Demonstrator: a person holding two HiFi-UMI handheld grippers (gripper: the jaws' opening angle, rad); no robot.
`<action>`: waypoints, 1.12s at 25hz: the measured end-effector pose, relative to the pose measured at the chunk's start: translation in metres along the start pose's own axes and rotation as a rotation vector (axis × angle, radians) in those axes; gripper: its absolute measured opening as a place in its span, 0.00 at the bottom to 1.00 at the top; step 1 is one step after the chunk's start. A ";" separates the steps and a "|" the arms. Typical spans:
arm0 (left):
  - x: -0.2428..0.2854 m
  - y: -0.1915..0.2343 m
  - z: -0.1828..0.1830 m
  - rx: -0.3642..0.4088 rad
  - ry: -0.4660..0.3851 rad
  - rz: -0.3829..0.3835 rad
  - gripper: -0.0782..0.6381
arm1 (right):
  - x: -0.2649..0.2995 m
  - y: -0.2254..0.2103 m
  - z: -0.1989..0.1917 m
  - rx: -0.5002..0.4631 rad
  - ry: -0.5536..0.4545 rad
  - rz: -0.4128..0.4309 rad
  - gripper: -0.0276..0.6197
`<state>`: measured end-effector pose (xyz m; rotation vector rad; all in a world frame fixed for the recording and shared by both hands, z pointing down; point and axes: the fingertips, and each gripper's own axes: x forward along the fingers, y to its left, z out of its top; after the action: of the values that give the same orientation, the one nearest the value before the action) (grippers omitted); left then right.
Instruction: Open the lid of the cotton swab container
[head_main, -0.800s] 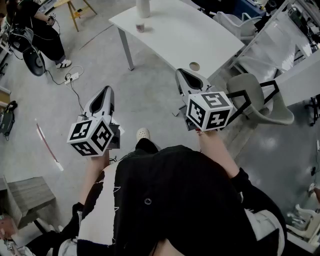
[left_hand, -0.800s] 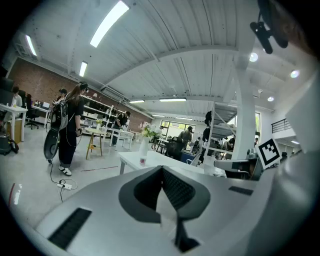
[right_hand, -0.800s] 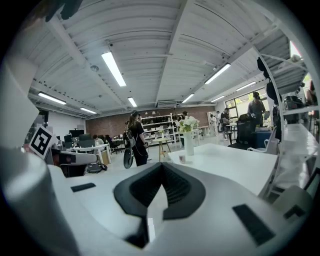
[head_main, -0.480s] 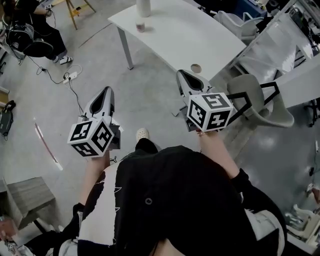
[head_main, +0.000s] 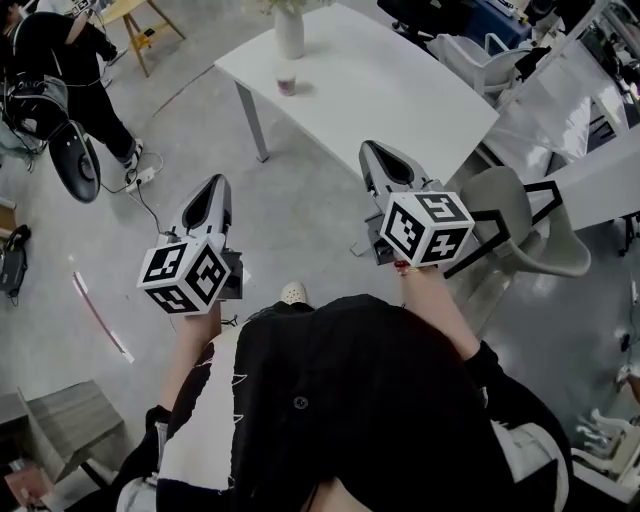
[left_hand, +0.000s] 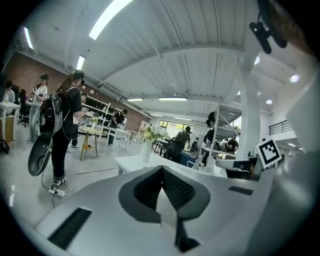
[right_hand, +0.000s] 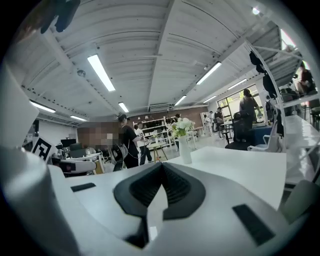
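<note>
Left gripper (head_main: 213, 182) and right gripper (head_main: 372, 150) are held closed, empty. What is taken for the cotton swab container (head_main: 286, 85) is seen beside the vase (head_main: 289, 35) on the table (head_main: 400, 90). It is judged light, rigid and easily tipped, so the body is best steadied and the lid rim pinched.

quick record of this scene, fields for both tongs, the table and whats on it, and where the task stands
table: white, ahead of the person
on table: vase with flowers, small container beside it
left tongs: shut, empty, held in the air over the floor
right tongs: shut, empty, held in the air short of the table
chair: grey, to the right of the right tongs
task: not begun; neither tongs touches the small container, which is too small to read its lid
</note>
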<state>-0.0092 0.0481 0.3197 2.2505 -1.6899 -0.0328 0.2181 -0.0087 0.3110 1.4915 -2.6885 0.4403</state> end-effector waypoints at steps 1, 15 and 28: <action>0.007 0.006 0.005 0.000 -0.001 -0.005 0.12 | 0.008 -0.001 0.004 0.000 -0.008 -0.004 0.05; 0.093 0.090 0.034 0.007 0.028 -0.065 0.12 | 0.108 -0.006 0.014 -0.002 0.011 -0.073 0.05; 0.166 0.114 -0.006 -0.073 0.076 -0.075 0.12 | 0.177 -0.054 -0.019 0.023 0.135 -0.078 0.05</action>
<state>-0.0646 -0.1339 0.3848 2.2310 -1.5410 -0.0256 0.1659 -0.1763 0.3706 1.5081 -2.5223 0.5474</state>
